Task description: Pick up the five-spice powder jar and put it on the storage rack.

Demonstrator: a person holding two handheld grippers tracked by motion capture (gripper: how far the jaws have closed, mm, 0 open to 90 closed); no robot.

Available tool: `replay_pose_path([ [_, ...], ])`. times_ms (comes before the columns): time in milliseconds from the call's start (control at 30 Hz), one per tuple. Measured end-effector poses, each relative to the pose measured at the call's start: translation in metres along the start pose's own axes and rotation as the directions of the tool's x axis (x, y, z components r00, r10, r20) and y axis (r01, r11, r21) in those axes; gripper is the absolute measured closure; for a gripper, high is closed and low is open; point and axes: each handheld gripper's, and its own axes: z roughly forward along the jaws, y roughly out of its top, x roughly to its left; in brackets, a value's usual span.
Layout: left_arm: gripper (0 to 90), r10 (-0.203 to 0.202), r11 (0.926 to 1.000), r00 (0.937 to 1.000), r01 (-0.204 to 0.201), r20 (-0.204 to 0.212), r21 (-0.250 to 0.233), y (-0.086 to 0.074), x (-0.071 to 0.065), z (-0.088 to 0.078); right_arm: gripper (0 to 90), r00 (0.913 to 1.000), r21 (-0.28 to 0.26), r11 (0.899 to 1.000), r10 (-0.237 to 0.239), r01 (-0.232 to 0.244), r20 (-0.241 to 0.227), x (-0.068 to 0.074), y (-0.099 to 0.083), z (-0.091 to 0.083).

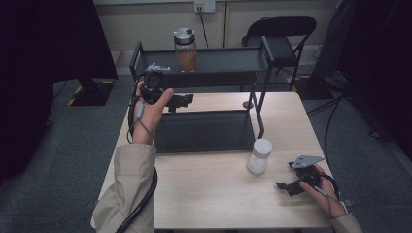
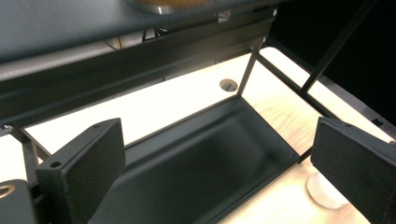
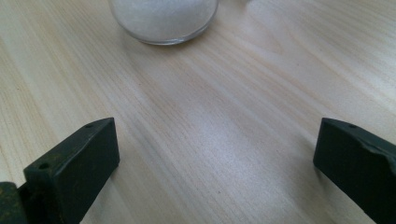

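Right gripper (image 1: 287, 185) spread wide, near white-filled jar (image 1: 259, 156) — upright, clear-walled

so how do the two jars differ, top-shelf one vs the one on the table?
The brown-filled jar stands on the rack's top shelf; the white jar stands on the table, beside the lower tray. The brown-filled jar has a dark and silver lid; the white jar has a white top and white grainy contents. The right claw is nearer the white jar. Both stand upright, ungripped.
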Motion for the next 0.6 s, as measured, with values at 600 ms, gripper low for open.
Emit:
replay_pose_path([
  [600, 2.5, -0.024, 0.9997, 0.9993, 0.023, 0.027, 0.012, -0.045, 0.008, 0.022, 0.0, 1.0, 0.0, 1.0, 0.0, 0.0, 0.0, 0.0, 0.0, 0.0],
])
